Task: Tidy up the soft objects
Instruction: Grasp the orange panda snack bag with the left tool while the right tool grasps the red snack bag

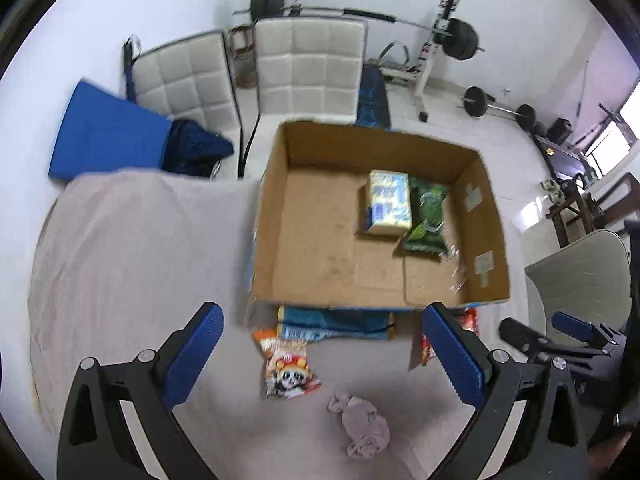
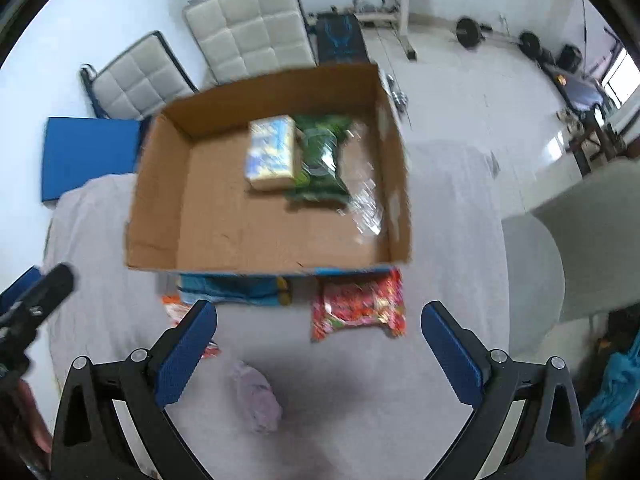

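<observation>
**Both claws apart above the cloth-covered tabletop**

The left claw (image 1: pixel 323 356) and right claw (image 2: pixel 319 350) hang with jaws spread wide, holding nothing. The cardboard box (image 1: pixel 276 216) sits on the tabletop (image 1: pixel 132 248) and contains a yellow-blue pack (image 1: pixel 388 202) touching a green pouch (image 1: pixel 428 216). Just outside the box's near wall lie a blue packet (image 1: pixel 332 326), a cartoon-print packet (image 1: pixel 289 372) and a red snack bag (image 2: pixel 358 306). A crumpled pinkish cloth (image 1: pixel 362 426) lies nearest the claws

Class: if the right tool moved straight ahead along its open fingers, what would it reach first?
Probably the red crinkly snack packet lying on the grey cloth between the right tool and the open cardboard box; depth is uncertain.
</observation>
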A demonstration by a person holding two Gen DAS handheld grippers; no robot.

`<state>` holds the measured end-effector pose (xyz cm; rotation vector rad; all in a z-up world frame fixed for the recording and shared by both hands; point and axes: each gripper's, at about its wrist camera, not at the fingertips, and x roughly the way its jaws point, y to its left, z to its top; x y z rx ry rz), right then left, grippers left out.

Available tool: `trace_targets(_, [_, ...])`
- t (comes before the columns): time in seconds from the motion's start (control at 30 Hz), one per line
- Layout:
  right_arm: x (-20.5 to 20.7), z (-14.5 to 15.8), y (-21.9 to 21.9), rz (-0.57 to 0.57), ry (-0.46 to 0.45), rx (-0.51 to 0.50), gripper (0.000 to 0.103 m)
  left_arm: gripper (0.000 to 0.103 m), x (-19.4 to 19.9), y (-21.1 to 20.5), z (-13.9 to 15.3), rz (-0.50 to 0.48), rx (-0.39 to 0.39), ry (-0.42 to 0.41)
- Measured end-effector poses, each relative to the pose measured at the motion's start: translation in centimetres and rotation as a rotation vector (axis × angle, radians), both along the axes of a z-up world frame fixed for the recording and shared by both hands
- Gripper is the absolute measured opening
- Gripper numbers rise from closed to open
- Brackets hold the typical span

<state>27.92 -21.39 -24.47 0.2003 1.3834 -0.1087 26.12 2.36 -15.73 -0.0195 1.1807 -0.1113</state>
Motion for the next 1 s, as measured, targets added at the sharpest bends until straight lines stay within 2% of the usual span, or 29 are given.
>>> trace_targets(0.23, [-0.7, -8.6, -3.6, -0.056, 0.148, 0.063, 0.103, 0.102, -0.8, 1.7, -7.1, 0.068, 0.025, 0.157])
trace_targets(0.37, [-0.9, -12.3, -5.8, -0.135, 0.159, 0.129, 0.103, 0.102, -1.5, 2.3, -10.5, 0.099, 0.038, 0.227])
trace_targets(0.5, [-0.7, -15.9, -8.5, -0.231, 0.176, 0.247, 0.102, 0.102, -2.1, 2.8, -13.0, 0.124, 0.036, 0.284])
trace_targets(0.53, [-0.6, -16.7, -8.8, -0.237, 0.189, 0.254, 0.090, 0.102, -2.3, 2.8, -13.6, 0.128, 0.040, 0.299])
trace_targets(0.57, [-0.5, -17.5, -9.0, -0.238, 0.207, 0.275, 0.069, 0.102, -2.3, 2.8, -14.0, 0.129, 0.045, 0.308])
trace_targets(0.63, [-0.8, -18.4, -9.2, -0.249, 0.208, 0.358, 0.054, 0.102, -2.4, 2.7, -14.6, 0.131, 0.051, 0.320])
trace_targets(0.7, [-1.2, -17.9, -9.2, -0.249, 0.190, 0.357, 0.047, 0.102, -2.6, 2.7, -15.2, 0.131, 0.050, 0.334])
trace_targets(0.77, [-2.3, -17.1, -9.6, -0.279, 0.179, 0.384, 0.036, 0.102, -2.7, 2.6, -15.6, 0.131, 0.051, 0.340])
trace_targets(0.87, [-4.4, -16.3, -9.5, -0.321, 0.193, 0.442, 0.028, 0.102, -3.0, 2.5, -15.9, 0.130, 0.047, 0.343])
trace_targets(0.93, [-6.4, -15.6, -8.4, -0.324, 0.235, 0.480, 0.027, 0.102, -3.0, 2.6, -16.2, 0.128, 0.046, 0.347])
trace_targets(1.0, [-8.1, -15.9, -6.1, -0.248, 0.327, 0.537, 0.027, 0.102, -3.1, 2.7, -16.3, 0.128, 0.044, 0.347])
